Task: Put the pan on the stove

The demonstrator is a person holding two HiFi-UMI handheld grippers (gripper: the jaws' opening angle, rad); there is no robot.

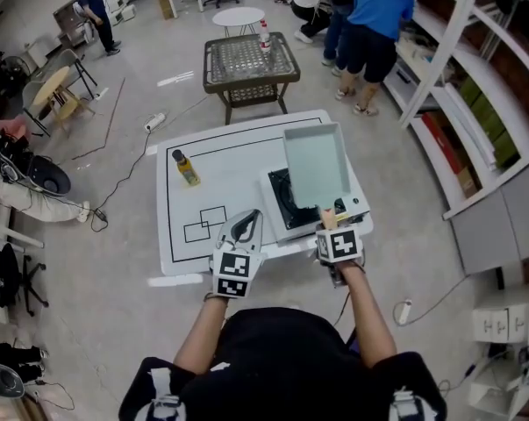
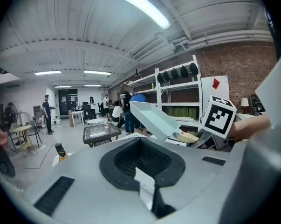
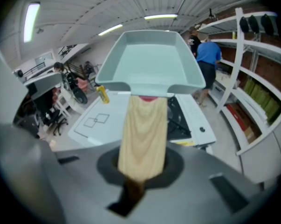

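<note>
A pale teal rectangular pan [image 1: 315, 163] with a wooden handle [image 3: 142, 134] hangs in the air over the right part of a white portable stove [image 1: 353, 207], above its black burner [image 1: 286, 207]. My right gripper [image 1: 328, 224] is shut on the handle's end, and the pan [image 3: 152, 62] juts forward from it. In the left gripper view the pan [image 2: 152, 118] is tilted and clear of the table. My left gripper [image 1: 246, 224] hovers at the table's front edge, left of the stove, jaws together and holding nothing.
The white table [image 1: 220, 147] carries black outline markings and a small yellow bottle [image 1: 186, 167] at its left. Beyond it stands a wicker coffee table [image 1: 249, 64]. People [image 1: 369, 16] stand at the back right beside white shelving [image 1: 475, 103]. Cables lie on the floor to the left.
</note>
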